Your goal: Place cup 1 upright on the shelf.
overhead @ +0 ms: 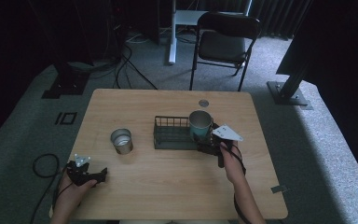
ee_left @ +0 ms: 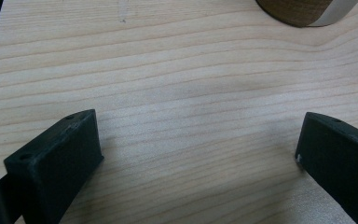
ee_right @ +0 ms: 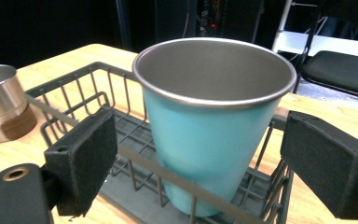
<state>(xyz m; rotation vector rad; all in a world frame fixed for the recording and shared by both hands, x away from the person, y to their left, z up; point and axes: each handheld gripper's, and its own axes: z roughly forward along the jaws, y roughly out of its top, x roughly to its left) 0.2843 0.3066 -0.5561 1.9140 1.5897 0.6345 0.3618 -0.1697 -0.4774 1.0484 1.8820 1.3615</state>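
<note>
A teal metal cup [overhead: 200, 124] [ee_right: 212, 126] stands upright in the right end of a black wire basket [overhead: 170, 133] [ee_right: 70, 105] at mid-table. My right gripper [overhead: 209, 147] [ee_right: 200, 163] is open just in front of the basket, its jaws on either side of the cup without touching it. A silver steel cup [overhead: 121, 141] [ee_right: 2, 109] stands upright on the table to the basket's left. My left gripper [overhead: 103, 174] [ee_left: 198, 149] is open low over bare wood near the table's front left, with nothing between its jaws.
The wooden table [overhead: 168, 186] has free surface in front and at the left. A round grommet [overhead: 203, 102] sits near its far edge. A black folding chair [overhead: 223, 44] stands behind the table, and cables [overhead: 42, 165] lie on the floor at left.
</note>
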